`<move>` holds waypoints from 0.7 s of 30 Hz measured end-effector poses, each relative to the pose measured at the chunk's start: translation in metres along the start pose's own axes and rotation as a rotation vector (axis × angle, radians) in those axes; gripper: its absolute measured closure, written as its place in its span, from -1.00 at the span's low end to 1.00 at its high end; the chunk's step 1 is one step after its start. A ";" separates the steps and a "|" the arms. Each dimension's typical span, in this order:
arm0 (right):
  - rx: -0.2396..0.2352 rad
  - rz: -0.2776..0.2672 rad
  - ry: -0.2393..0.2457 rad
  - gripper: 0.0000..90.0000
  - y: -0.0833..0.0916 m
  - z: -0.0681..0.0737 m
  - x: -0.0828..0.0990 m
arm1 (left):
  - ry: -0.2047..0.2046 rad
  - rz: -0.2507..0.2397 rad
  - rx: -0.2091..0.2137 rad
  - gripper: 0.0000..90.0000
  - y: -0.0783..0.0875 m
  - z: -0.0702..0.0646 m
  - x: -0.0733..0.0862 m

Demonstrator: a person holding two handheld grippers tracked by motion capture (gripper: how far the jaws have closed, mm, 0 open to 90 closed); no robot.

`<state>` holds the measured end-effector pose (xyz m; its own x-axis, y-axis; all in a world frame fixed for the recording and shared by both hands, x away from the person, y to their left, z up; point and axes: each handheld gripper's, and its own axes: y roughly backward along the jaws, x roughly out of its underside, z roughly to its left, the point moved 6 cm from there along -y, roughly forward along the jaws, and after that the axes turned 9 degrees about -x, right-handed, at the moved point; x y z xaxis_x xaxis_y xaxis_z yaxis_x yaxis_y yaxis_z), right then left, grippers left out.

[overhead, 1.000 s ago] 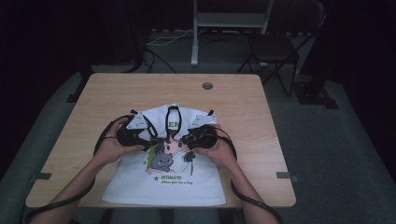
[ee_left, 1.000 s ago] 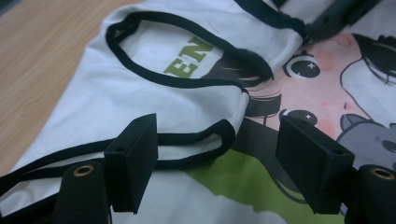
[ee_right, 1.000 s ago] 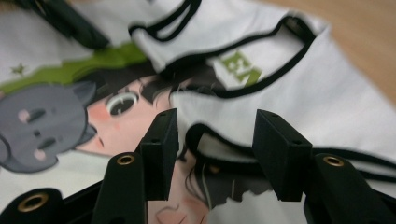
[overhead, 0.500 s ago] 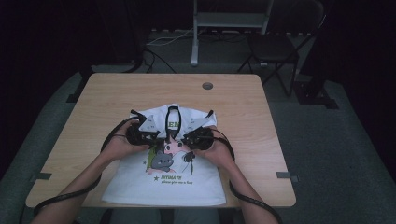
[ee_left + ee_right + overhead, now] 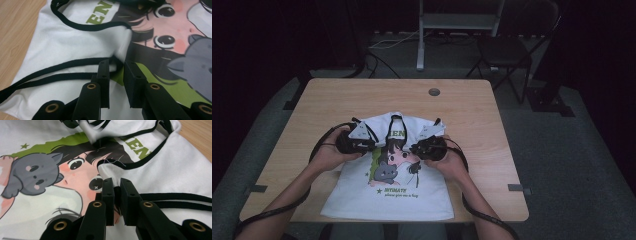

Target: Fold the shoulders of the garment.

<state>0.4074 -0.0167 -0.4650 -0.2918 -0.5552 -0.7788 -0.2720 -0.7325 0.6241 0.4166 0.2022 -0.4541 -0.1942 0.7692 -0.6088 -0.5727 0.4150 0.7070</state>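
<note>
A white T-shirt (image 5: 362, 192) with a cartoon print lies flat on the wooden table (image 5: 472, 110), its black-trimmed sleeves folded inward. My left gripper (image 5: 373, 145) rests on the shirt's left chest. In the left gripper view its jaws (image 5: 117, 72) have just been closing, and they pinch a fold of the T-shirt (image 5: 62, 45) at the black sleeve trim. My right gripper (image 5: 416, 149) sits on the right chest. Its own view shows it (image 5: 117, 187) shut on a raised fold of the T-shirt (image 5: 195, 170) beside the printed face.
A round cable hole (image 5: 434, 92) sits near the table's far edge. Behind the table stand a folding chair (image 5: 507, 50) and a metal stand (image 5: 457, 20). Bare wood lies left, right and beyond the shirt. Cables trail from both grippers toward the front edge.
Both hands stay almost where they were over the shirt's chest. The grippers have shifted only slightly toward the print.
</note>
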 end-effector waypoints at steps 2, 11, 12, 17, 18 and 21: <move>0.005 0.003 0.004 0.83 0.001 -0.001 0.001 | 0.000 -0.001 -0.011 0.57 -0.003 -0.001 -0.003; 0.009 0.018 0.006 0.72 -0.007 -0.002 0.003 | -0.050 0.002 -0.012 0.16 -0.020 -0.008 -0.015; 0.006 0.030 0.008 0.75 -0.008 -0.002 0.004 | -0.066 0.010 0.004 0.32 -0.021 -0.010 -0.016; 0.000 0.036 0.013 0.83 -0.009 0.000 0.004 | -0.104 0.020 0.023 0.79 -0.019 -0.010 -0.012; -0.001 0.038 0.010 0.84 -0.007 0.000 0.004 | -0.106 0.020 0.024 0.84 -0.017 -0.009 -0.011; -0.003 0.047 0.013 0.85 -0.003 -0.001 0.006 | -0.122 0.024 0.015 0.87 -0.003 0.000 -0.007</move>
<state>0.4078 -0.0181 -0.4718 -0.2924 -0.5940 -0.7494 -0.2552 -0.7068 0.6598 0.4200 0.1959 -0.4518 -0.1087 0.8318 -0.5443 -0.5573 0.4024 0.7263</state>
